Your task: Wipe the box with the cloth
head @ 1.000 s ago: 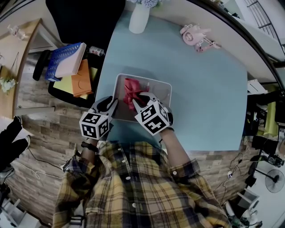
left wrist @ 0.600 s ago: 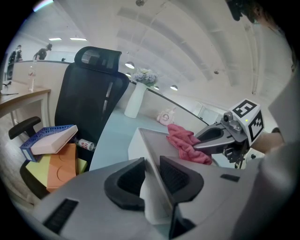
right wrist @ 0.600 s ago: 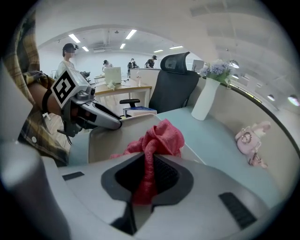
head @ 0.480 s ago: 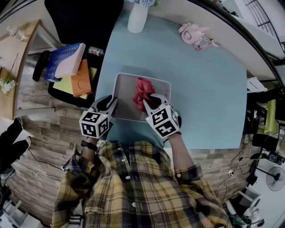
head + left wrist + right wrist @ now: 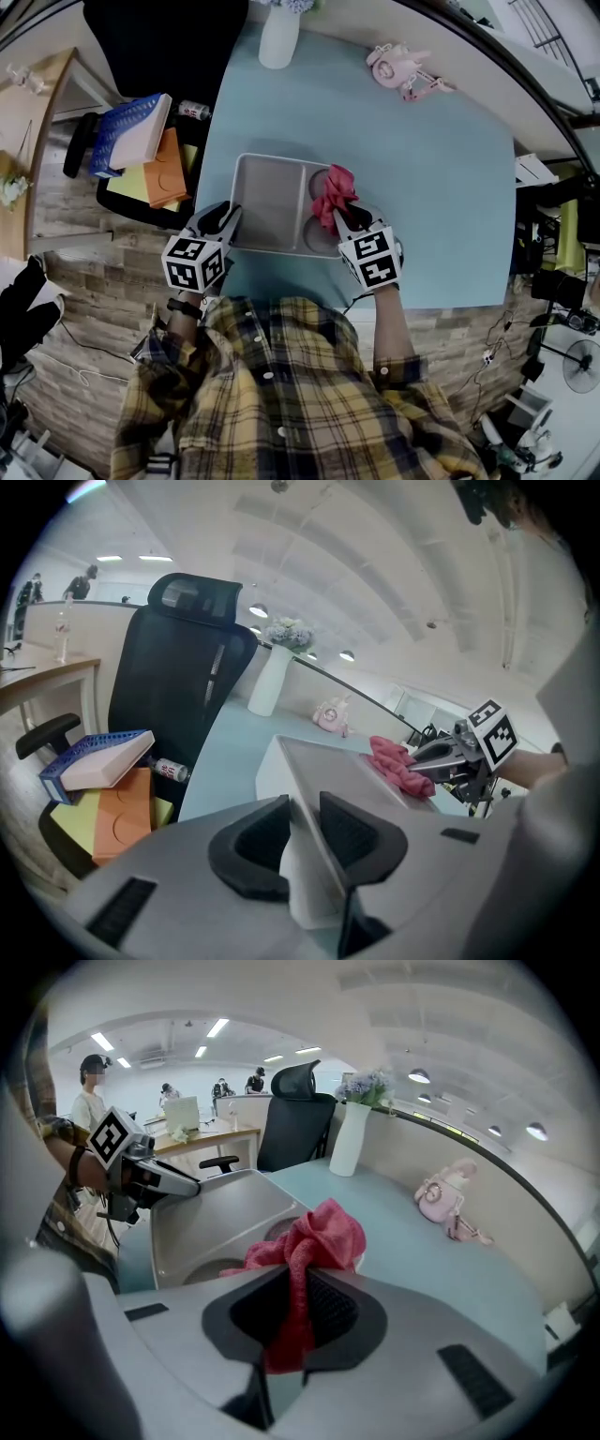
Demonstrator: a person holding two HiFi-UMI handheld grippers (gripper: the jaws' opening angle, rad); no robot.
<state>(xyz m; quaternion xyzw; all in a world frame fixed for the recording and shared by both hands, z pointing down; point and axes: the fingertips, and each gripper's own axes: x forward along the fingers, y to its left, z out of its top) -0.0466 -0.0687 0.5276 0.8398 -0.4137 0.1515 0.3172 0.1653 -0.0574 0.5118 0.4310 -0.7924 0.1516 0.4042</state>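
Starting at the left of the head view, an office chair (image 5: 159, 42) stands beside the pale blue table (image 5: 441, 187). The left gripper (image 5: 221, 221) sits at the near left corner of the box (image 5: 267, 192). That view hides the pads under the marker cube. Only the left gripper view shows the left gripper (image 5: 305, 832) pinching the box's (image 5: 328, 771) thin wall between both pads, which has stayed as it was a second ago. The box lies flat on the table with its long axis running left to right, roughly along the table's near edge. Its large rectangular compartment is to the left and its round wells are to the right. The red cloth (image 5: 336, 187) was over the large compartment a second ago and now sits at the right end, above the round wells, carried there by the right gripper (image 5: 346, 221). The right gripper view alone shows how the right gripper (image 5: 300, 1312) is clamped on the cloth (image 5: 314, 1237). A strand hangs between the pads and the bunched part rises above the box (image 5: 216, 1222).
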